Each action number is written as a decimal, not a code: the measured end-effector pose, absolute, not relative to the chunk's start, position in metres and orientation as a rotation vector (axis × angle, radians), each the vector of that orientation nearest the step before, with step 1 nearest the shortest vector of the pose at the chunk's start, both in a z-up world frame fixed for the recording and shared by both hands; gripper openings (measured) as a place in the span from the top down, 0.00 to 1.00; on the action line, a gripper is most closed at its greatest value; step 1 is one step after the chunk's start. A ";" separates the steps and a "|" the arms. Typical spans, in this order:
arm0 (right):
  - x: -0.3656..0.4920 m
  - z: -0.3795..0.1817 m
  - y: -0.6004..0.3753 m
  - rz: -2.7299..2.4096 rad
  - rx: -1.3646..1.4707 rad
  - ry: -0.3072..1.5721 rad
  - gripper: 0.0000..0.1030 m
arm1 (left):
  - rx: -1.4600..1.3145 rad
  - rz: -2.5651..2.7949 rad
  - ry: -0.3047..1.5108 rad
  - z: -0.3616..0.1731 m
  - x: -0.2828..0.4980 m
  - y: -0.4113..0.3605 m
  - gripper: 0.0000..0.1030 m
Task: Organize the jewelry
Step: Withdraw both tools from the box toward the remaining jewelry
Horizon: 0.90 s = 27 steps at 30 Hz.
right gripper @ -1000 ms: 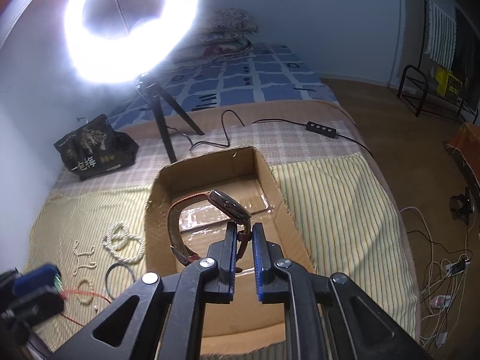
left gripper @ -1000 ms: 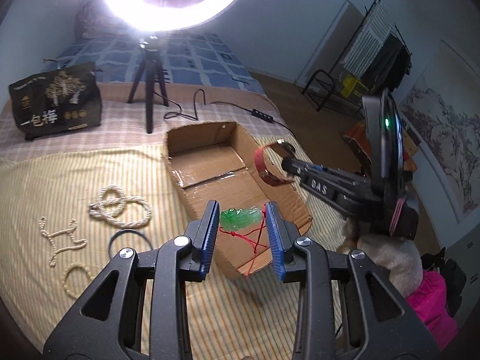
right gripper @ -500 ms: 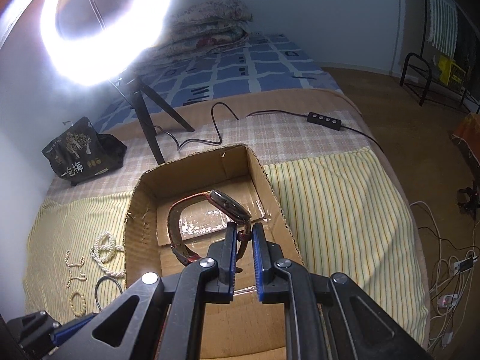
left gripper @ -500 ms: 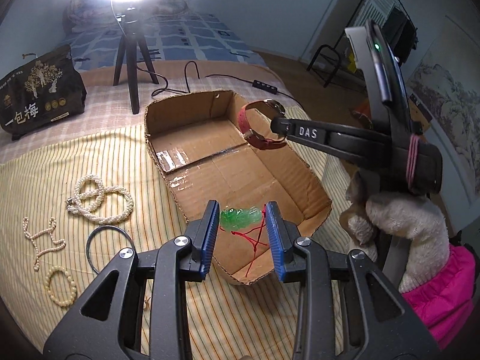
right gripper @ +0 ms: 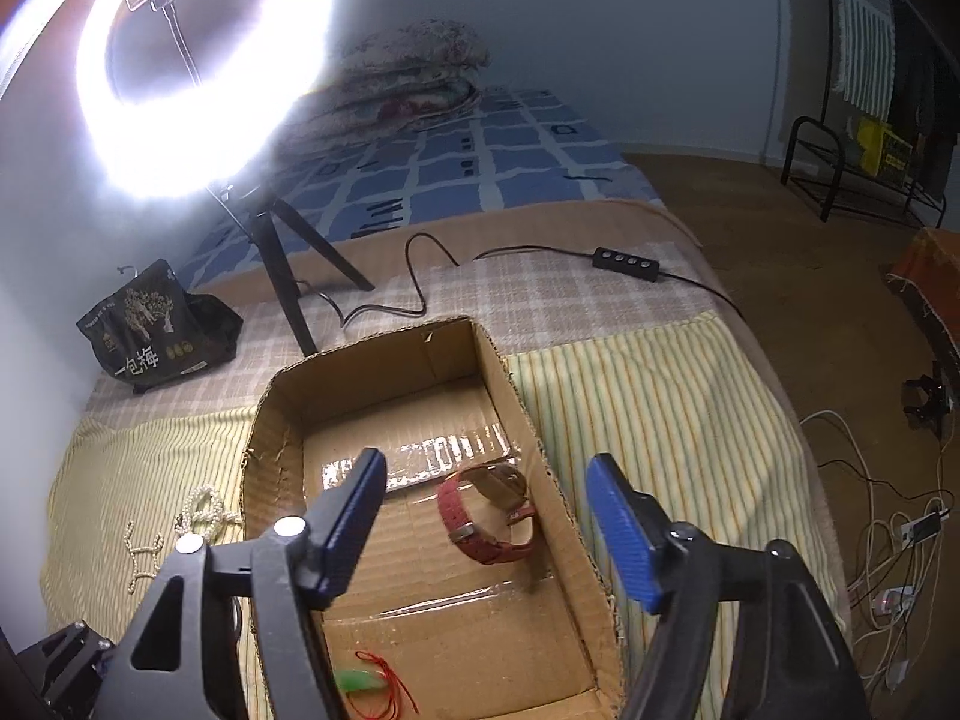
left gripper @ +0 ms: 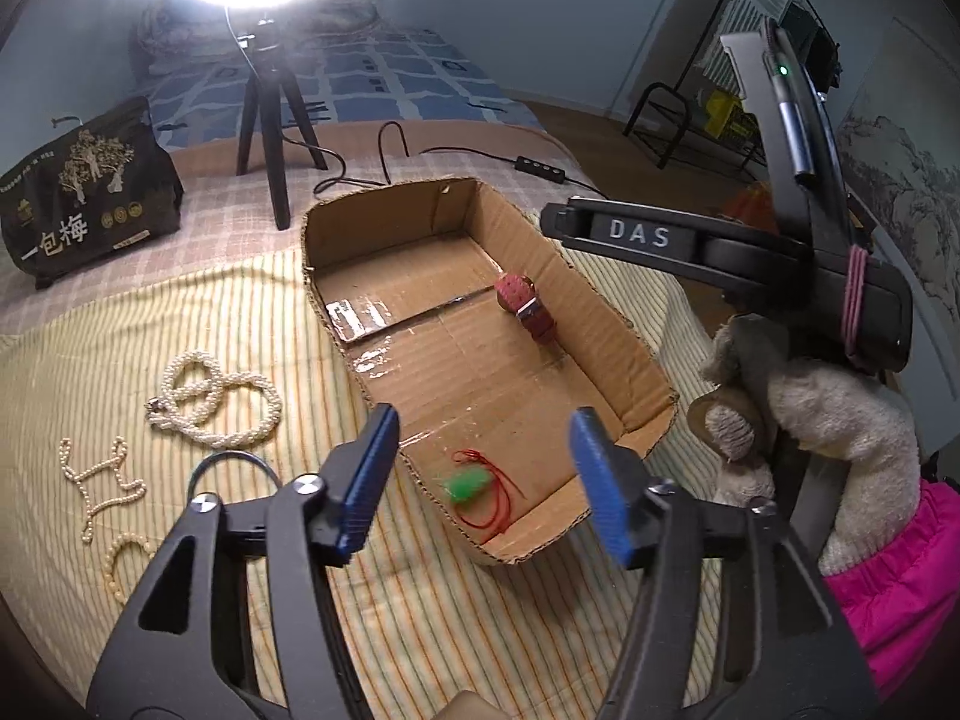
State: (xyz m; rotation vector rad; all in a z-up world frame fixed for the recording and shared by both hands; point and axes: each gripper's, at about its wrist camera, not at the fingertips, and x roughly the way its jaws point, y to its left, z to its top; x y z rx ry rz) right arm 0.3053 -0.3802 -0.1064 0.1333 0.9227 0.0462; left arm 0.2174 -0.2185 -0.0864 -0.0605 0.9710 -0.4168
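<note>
left gripper [left gripper: 483, 480]: we've got it spread wide, nothing between the blue pads, sitting low centre of the left wrist view above the near end of the box

right gripper [right gripper: 486, 531]: same deal, wide apart and holding nothing, bottom of the right wrist view, hovering over the box; in the left view it pokes in from the right edge of the frame

cardboard box [left gripper: 606, 324]: open-topped, mid-frame on the yellow striped blanket [left gripper: 420, 612], shiny tape strips on its floor

red watch [right gripper: 486, 516]: lying on the box floor toward the far right side, close to the right wall, strap curled in a loop, free of both tools

green pendant [left gripper: 465, 486]: down at the near end of the box with its red cord looped beside it, a bit blurry for us in both views

pearl necklace [left gripper: 210, 399]: coiled on the blanket left of the box

black ring [left gripper: 231, 468]: just below the pearls, partly behind our left gripper

thin bead strands [left gripper: 102, 480]: far left of the frame, outside the box

ring light [right gripper: 198, 60]: blazing at the upper left, on a tripod behind the box

black bag [left gripper: 84, 192]: upper left, on the checked cloth
</note>
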 end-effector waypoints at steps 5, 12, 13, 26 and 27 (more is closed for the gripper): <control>0.298 -0.098 -0.385 0.025 0.141 0.904 0.20 | -0.064 -0.408 0.964 -0.082 0.213 -0.210 0.39; 0.285 -0.088 -0.388 0.008 0.137 0.888 0.20 | -0.064 -0.397 0.943 -0.072 0.204 -0.195 0.39; 0.283 -0.086 -0.388 0.006 0.136 0.887 0.20 | -0.062 -0.397 0.940 -0.071 0.202 -0.193 0.39; 0.241 -0.064 -0.376 0.008 0.100 0.829 0.13 | -0.056 -0.330 0.907 -0.050 0.189 -0.132 0.39; 0.237 -0.062 -0.373 0.020 0.102 0.825 0.13 | -0.055 -0.315 0.903 -0.049 0.188 -0.123 0.39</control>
